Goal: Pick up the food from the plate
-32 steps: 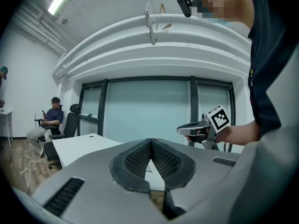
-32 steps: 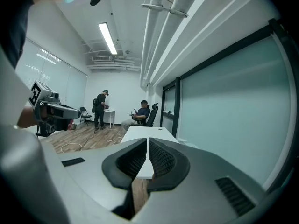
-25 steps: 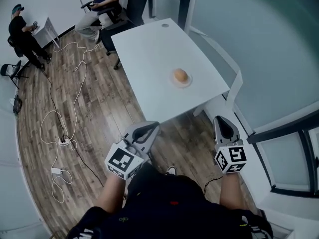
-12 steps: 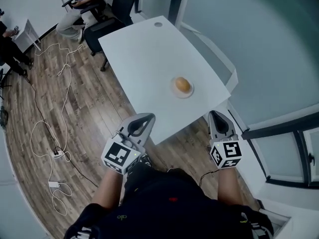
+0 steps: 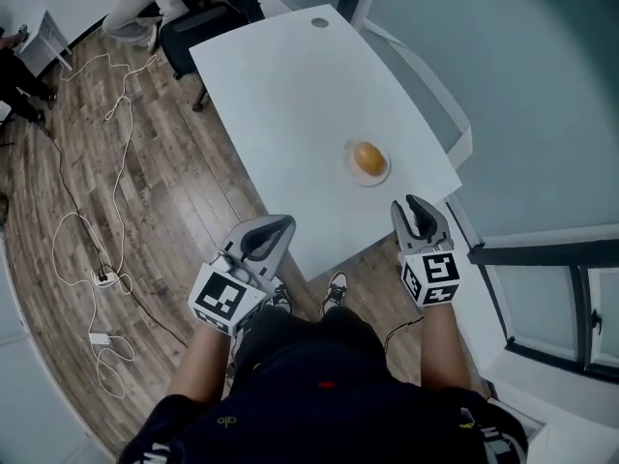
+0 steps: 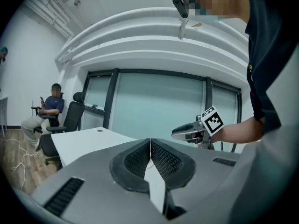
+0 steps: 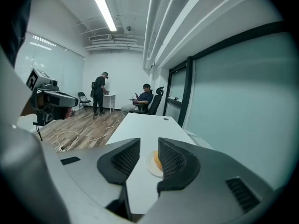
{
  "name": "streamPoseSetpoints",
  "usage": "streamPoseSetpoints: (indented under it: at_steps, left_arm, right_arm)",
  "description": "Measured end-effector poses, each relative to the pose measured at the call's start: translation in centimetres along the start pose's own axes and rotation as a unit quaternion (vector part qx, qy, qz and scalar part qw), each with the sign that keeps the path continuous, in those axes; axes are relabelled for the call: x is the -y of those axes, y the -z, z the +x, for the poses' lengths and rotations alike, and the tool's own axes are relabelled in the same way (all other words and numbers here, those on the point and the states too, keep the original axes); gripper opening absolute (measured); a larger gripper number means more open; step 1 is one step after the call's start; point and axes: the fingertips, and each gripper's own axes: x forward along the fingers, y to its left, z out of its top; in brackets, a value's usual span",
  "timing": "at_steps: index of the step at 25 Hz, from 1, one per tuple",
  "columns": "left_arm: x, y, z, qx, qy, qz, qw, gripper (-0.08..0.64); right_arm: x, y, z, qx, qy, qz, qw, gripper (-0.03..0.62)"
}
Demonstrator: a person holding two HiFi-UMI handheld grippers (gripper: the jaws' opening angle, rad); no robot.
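Note:
A round golden bun (image 5: 368,157) lies on a small white plate (image 5: 354,170) near the front right corner of the white table (image 5: 290,95). In the right gripper view the bun (image 7: 158,162) shows partly behind the right jaw, on its plate (image 7: 151,166). My right gripper (image 5: 417,216) hovers just off the table's front edge, short of the plate; its jaws are opening, with nothing between them. My left gripper (image 5: 268,236) hangs over the floor beside the table's front edge, jaws shut and empty. Its pads meet in the left gripper view (image 6: 150,149).
White cables (image 5: 87,220) trail over the wood floor to the left. A seated person in an office chair (image 5: 198,13) is at the table's far end, and another stands at a small desk (image 7: 99,94). A glass wall (image 5: 542,95) runs along the table's right side.
The view has closed in on the table. Both grippers have moved forward toward its front edge, and the plate now sits nearer to the right gripper. The right jaws have parted slightly.

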Motion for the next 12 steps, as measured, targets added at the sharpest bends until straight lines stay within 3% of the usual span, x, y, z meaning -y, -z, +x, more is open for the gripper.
streamPoseSetpoints:
  at_steps: [2,6,10,12]
  left_arm:
    - [-0.2,0.4,0.5,-0.006,-0.014,-0.011,0.9998,0.023]
    - [0.6,1.5,1.9,-0.016,-0.032,-0.031,0.9989,0.025]
    - [0.9,2.5,3.8,-0.036,-0.059,-0.045,0.9966,0.024]
    - [0.9,3.2,4.3,-0.043,-0.075,-0.055,0.9948,0.025]
  right_arm:
    - [0.5,0.6,1.9,0.000,-0.019,-0.008,1.000,0.142]
    - [1.8,2.0,5.4,-0.007,-0.052,-0.026,0.998,0.171]
    - [3.1,5.5,10.3,-0.061,-0.101,-0.022,0.993,0.296]
    - [3.8,7.9,13.0,-0.090,-0.112,-0.028,0.989,0.328]
